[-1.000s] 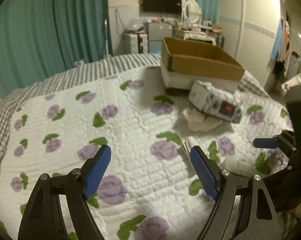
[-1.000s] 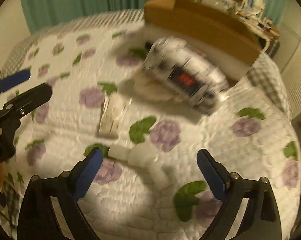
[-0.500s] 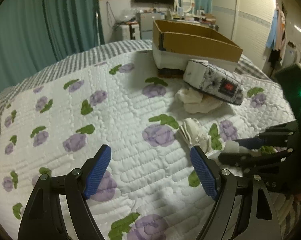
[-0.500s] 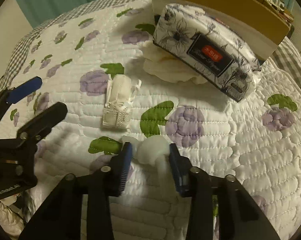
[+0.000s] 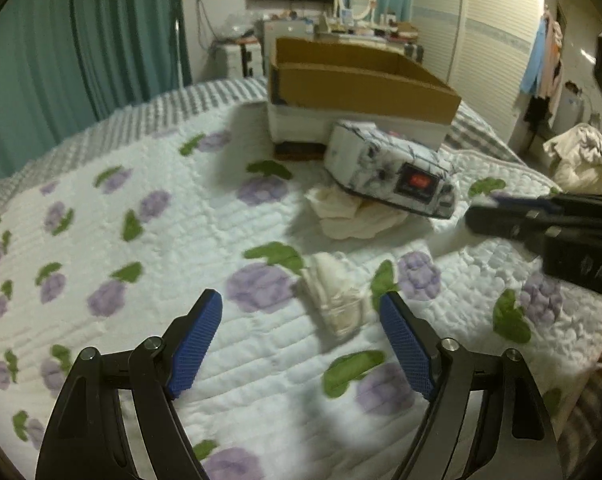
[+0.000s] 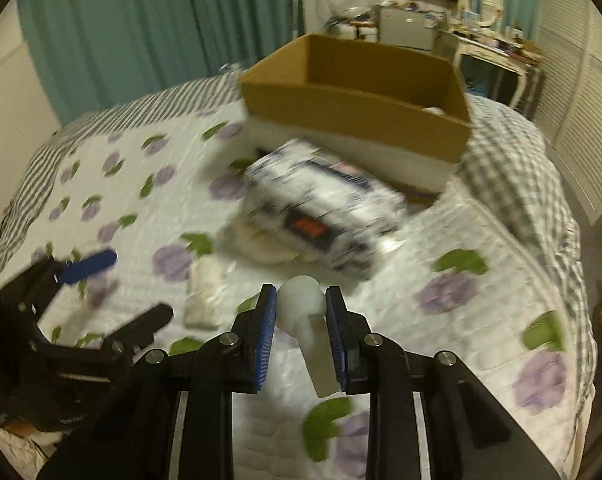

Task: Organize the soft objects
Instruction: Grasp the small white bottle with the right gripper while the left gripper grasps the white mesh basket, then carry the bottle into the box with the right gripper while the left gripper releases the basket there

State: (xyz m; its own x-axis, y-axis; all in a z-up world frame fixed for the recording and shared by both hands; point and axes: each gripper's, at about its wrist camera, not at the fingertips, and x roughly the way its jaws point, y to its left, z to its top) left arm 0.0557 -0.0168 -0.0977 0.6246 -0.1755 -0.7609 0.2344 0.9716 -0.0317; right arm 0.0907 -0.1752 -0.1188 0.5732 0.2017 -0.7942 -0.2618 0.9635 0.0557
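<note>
My right gripper (image 6: 301,304) is shut on a white rolled sock (image 6: 307,320) and holds it above the floral quilt. My left gripper (image 5: 301,320) is open and empty, low over the quilt, with a folded white lace sock (image 5: 335,296) lying just ahead between its fingers; it also shows in the right wrist view (image 6: 203,294). A floral tissue pack (image 5: 393,172) rests on a cream cloth (image 5: 349,214) near the open cardboard box (image 5: 361,84). The right gripper shows at the right edge of the left wrist view (image 5: 501,210).
The cardboard box (image 6: 357,92) stands on a white base at the far side of the bed. Teal curtains (image 5: 81,40) hang behind. A wardrobe (image 5: 497,32) and a cluttered dresser (image 5: 341,20) stand past the bed.
My right gripper closed on the white rolled sock and lifted it off the quilt toward the box. My left gripper moved closer to the lace sock.
</note>
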